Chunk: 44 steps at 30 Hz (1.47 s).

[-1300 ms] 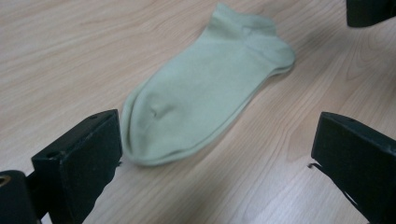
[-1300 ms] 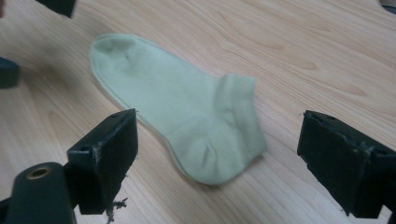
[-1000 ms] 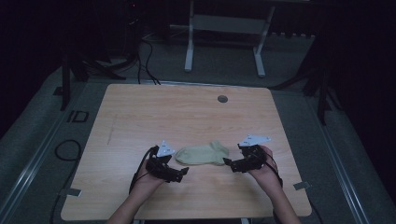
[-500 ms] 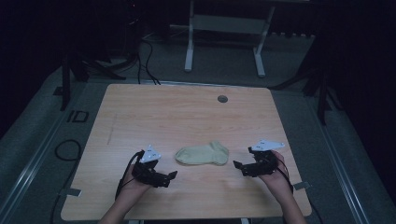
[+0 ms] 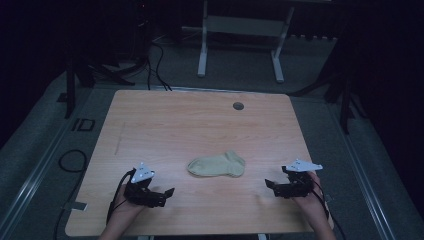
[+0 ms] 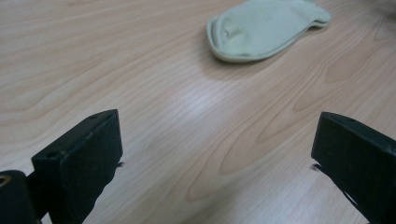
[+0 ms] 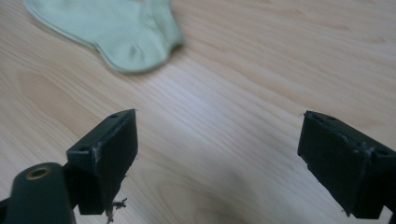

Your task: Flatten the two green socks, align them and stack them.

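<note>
Pale green sock [image 5: 217,165] flat on table [image 5: 200,125], left hand-held gripper [image 5: 167,192] and right hand-held gripper [image 5: 269,184] both spread wide, empty

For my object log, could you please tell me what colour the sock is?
The sock is a pale yellowish green, plain with no pattern; the left gripper view shows it best.

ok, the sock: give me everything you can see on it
The sock is pale green, short, ankle-cut, of soft knit fabric as it looks. It lies flat on the wooden table, lengthwise across it, toe rounded at the person's left, heel bump and cuff at the right. A doubled edge suggests it is folded or two layers. Nothing touches it but the table: the left hand-held gripper and the right hand-held gripper sit apart from it, jaws open.
</note>
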{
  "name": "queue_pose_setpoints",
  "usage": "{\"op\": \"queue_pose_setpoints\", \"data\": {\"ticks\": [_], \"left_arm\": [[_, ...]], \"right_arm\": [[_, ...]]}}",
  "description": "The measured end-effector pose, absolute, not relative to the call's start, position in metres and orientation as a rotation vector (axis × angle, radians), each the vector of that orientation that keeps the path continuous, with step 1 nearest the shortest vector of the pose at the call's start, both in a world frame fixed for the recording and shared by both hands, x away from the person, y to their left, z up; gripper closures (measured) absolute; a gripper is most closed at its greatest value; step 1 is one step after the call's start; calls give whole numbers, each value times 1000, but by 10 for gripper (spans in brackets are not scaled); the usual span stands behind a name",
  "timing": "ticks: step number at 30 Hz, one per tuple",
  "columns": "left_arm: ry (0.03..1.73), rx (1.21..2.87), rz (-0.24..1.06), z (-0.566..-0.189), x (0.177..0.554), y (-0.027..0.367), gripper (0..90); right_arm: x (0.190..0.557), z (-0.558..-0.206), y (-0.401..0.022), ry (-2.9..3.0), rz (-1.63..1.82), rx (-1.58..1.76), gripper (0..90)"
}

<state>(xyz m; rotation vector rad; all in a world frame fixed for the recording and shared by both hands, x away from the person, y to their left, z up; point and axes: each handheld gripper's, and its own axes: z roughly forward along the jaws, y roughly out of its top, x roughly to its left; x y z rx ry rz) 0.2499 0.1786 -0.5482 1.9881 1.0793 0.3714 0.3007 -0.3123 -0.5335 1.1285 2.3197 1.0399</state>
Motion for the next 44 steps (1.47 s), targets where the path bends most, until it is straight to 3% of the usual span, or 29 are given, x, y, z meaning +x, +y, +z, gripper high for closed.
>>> {"op": "queue_pose_setpoints", "data": {"ticks": [13, 29, 44], "left_arm": [[1161, 1958, 406, -555, 236, 211, 21], [1277, 1799, 483, -560, 221, 256, 21], [1279, 1786, 482, -567, 216, 258, 21]], "right_arm": [[285, -551, -347, 2224, 1049, 1234, 121], [272, -557, -375, 2110, 1024, 1340, 122], [273, -560, -379, 2045, 1025, 1381, 122]]}}
